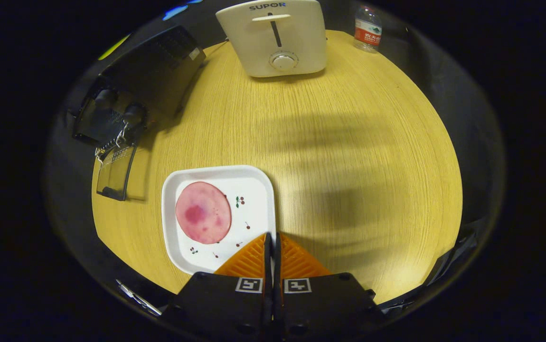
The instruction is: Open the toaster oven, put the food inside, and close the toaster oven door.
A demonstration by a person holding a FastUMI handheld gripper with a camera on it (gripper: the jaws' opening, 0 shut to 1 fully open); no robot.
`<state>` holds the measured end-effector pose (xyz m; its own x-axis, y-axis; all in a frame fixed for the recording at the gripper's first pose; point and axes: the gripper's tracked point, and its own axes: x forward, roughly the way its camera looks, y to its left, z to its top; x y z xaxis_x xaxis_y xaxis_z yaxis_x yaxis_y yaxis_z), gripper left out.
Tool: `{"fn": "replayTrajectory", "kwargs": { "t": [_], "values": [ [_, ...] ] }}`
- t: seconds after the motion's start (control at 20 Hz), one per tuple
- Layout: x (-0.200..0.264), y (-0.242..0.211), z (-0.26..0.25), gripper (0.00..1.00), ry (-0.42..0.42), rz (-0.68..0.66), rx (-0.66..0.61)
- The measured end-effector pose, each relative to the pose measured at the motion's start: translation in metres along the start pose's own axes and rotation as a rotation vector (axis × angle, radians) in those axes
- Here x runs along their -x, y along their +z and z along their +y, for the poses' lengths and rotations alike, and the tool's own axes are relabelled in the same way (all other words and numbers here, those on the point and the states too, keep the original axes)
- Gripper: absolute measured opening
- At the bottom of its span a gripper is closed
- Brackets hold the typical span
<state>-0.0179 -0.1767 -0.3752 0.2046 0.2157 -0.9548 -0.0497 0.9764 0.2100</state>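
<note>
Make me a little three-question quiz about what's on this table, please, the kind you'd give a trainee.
1. True or false: the toaster oven door is already folded open.
2. What lies on the white plate? A) a slice of bread B) a round pink slice of food C) nothing
3. Fill in: the gripper fingers are ____ with nothing between them, just over the plate's near corner.

Key
1. True: the glass door hangs down towards the table.
2. B: the pink slice rests on the plate.
3. Shut.
</note>
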Motion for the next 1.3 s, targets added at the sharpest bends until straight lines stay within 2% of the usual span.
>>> {"fn": "replayTrajectory", "kwargs": {
  "t": [0.6, 0.8, 1.3],
  "values": [
    [0.009, -0.006, 0.008, 0.02, 0.112, -0.026, -0.219],
    [0.039, -0.003, 0.024, 0.01, 0.188, -0.095, -0.263],
    [0.107, -0.017, 0.063, 0.02, 0.311, -0.238, -0.377]
  ]
}}
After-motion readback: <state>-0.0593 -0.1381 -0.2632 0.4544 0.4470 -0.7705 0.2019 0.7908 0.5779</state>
